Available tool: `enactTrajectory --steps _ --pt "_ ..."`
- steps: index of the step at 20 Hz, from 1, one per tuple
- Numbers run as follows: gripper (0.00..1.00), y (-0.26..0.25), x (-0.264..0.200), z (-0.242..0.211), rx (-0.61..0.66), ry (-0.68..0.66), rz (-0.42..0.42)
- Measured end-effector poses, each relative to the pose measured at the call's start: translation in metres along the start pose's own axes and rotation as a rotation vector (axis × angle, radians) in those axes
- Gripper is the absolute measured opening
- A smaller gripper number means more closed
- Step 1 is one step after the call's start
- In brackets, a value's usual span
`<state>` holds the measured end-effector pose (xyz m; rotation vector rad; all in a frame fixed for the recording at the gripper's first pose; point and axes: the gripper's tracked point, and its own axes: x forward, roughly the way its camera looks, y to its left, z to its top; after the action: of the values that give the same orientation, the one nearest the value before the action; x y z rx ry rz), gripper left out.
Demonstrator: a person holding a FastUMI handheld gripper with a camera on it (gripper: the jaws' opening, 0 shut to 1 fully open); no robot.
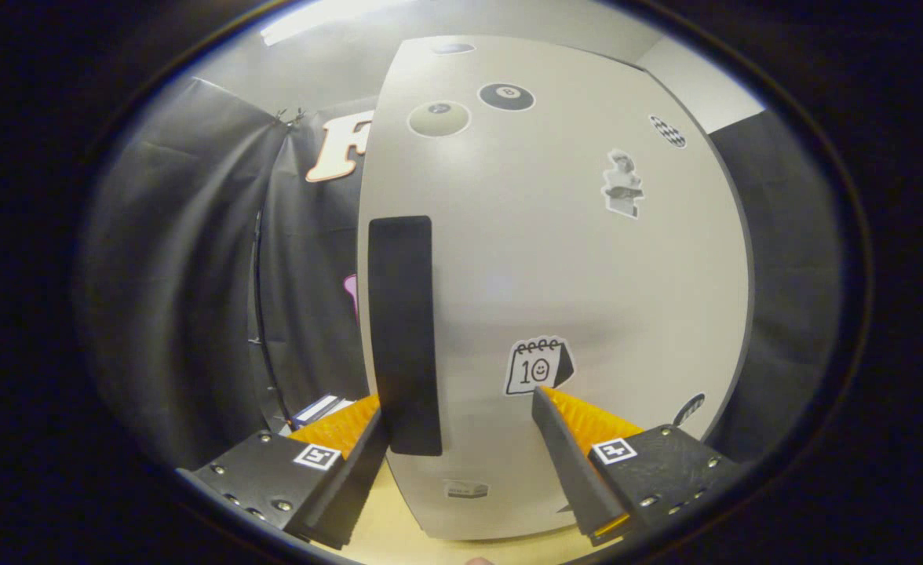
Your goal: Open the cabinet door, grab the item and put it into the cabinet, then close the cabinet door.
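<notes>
Your cabinet door (587, 275) stands closed right ahead of you, its one dark vertical handle (403, 337) near the door's left edge, and your gripper (461, 416) has its jaws spread wide with the left one just beside the handle's lower end, gripping nothing. You can count about six stickers on the door, a calendar sticker (538, 366) lowest between the jaws. The counter (399, 534) shows below; a flat item (316, 410) lies left of the cabinet.

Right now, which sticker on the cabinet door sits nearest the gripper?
The calendar sticker, low on the door just ahead of the open gripper. The billiard-ball stickers and the statue sticker sit much higher up.
</notes>
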<state>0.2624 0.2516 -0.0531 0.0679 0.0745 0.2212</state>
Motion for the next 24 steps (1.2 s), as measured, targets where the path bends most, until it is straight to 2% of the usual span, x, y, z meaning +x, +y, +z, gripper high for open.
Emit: enactTrajectory --steps 6,16,19,24 --pt "1.0 0.001 0.011 0.001 -0.005 -0.023 -0.045" --pt "1.0 0.005 0.01 0.001 0.005 -0.028 -0.036" --pt "1.0 0.007 -0.021 0.01 0.007 -0.043 -0.032" --pt "1.0 -0.009 -0.105 0.009 -0.062 -0.023 -0.075"
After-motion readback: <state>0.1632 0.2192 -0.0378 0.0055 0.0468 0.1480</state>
